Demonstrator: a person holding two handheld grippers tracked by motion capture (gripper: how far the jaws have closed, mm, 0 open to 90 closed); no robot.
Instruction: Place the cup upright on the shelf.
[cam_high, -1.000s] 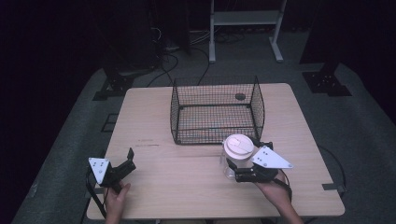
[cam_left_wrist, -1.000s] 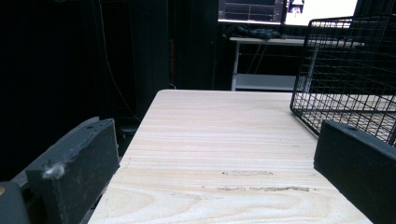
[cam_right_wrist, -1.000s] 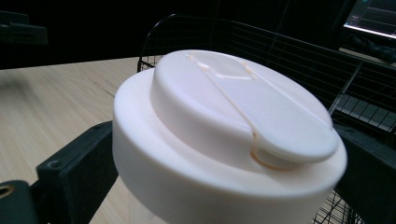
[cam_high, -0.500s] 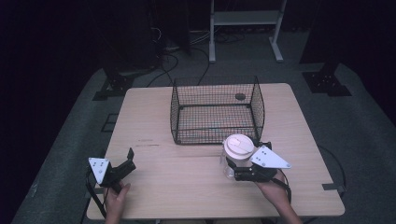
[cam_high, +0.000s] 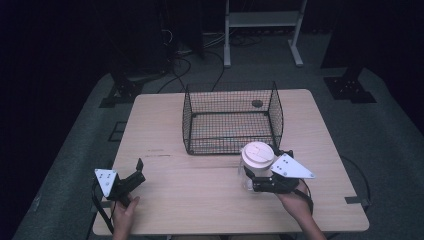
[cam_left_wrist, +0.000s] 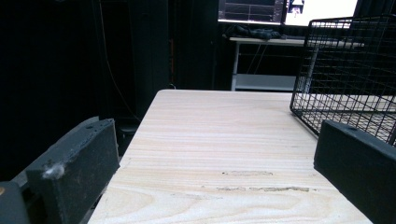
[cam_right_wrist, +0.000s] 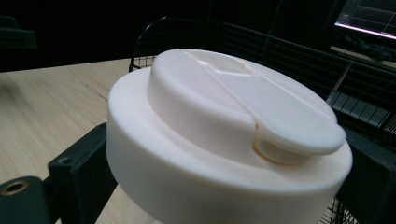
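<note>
Our right tool (cam_high: 248, 176) has its two black jaws closed against the sides of a clear cup (cam_high: 248, 179) capped with a white lid (cam_high: 258, 153). In the right gripper view the lid (cam_right_wrist: 229, 135) looms large between the jaws, which press in on either side just below its rim. The cup stands near the front right of the table (cam_high: 200, 200), just in front of the wire basket (cam_high: 231, 120), and our right hand (cam_high: 295, 200) holds the tool from behind, the grey three-cornered plate (cam_high: 290, 167) sitting on top.

Our left tool (cam_high: 136, 172) rests at the front left corner of the table, well apart from the cup, gripped by our left hand (cam_high: 125, 212). Its jaws stand wide apart with nothing between them; in the left gripper view we see bare wood (cam_left_wrist: 224, 149) between them and a corner of the basket (cam_left_wrist: 345, 70) to the right.

We see a pale wooden table with a few faint scuff marks. The black wire basket sits toward its far middle, with a small dark round thing (cam_high: 257, 104) just behind or inside its far right corner; we cannot tell which. Around the table we see grey carpet (cam_high: 75, 165), and beyond it a dark room with cables (cam_high: 185, 60) on the floor, a white metal frame (cam_high: 262, 22) and black stand feet (cam_high: 350, 87).
</note>
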